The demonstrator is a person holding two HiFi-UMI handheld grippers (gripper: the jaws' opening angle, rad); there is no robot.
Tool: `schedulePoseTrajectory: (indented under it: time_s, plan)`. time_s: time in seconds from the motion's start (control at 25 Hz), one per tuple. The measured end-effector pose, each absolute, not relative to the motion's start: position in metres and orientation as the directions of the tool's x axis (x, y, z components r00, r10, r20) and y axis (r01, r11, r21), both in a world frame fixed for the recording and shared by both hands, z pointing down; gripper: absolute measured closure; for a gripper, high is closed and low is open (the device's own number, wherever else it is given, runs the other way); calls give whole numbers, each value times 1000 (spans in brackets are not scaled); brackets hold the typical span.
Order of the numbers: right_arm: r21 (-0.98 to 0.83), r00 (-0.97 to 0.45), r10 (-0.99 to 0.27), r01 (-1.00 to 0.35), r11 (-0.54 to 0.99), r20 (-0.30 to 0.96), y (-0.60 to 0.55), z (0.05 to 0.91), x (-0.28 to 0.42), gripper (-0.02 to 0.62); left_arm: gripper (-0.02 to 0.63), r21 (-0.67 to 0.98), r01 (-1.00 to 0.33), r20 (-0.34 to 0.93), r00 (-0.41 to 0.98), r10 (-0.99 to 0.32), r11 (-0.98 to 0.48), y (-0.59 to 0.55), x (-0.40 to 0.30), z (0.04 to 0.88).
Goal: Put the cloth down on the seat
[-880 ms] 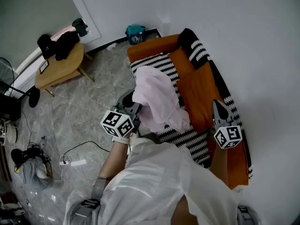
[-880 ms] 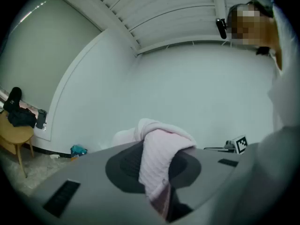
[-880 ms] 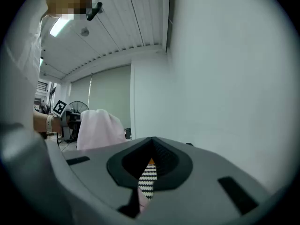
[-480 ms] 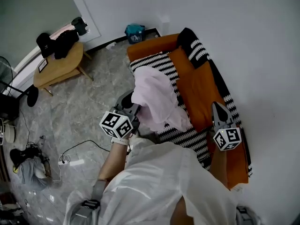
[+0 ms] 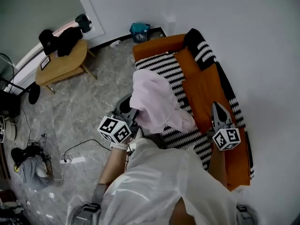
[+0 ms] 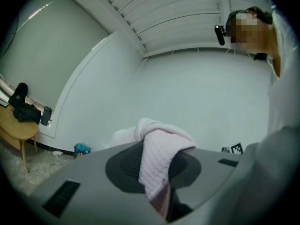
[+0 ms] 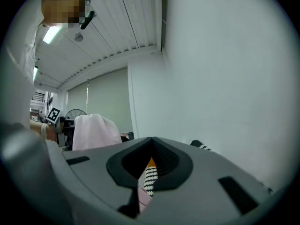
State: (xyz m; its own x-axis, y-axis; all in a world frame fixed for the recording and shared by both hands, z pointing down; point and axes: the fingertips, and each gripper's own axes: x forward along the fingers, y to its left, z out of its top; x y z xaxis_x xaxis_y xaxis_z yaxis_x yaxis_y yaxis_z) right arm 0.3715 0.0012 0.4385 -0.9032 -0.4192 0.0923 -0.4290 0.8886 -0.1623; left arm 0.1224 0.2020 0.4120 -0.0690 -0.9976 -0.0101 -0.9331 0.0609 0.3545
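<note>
seat [image 5: 165, 68] open ahead, cushion [image 5: 206, 95] — wall [image 5: 267, 55] — rightward

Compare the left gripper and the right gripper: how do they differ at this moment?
The left gripper grips the pink cloth; the right gripper holds nothing, and its jaws meet at the tips. The left gripper is near the front edge of the striped seat; the right gripper is over the orange cushion. Both are shut.
</note>
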Motion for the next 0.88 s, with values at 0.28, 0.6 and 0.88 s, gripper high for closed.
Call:
schedulePoseTrajectory:
  time_s: [0.28,0.6,0.88]
  plan:
    - [-159,-910,-400,-414,896,110,0,442,332,584,520,365,-930,2,-45,-999,43,194,95,422]
    - [-166,-902,-404,-426,889,151,-13,452,291,584,520,377,-926,14,-28,-1000,31,181,52,427]
    - [-148,-900,-414,-431,890,134,-20,443,223,584,520,383,-924,-2,0,-1000,-1,183,-6,424]
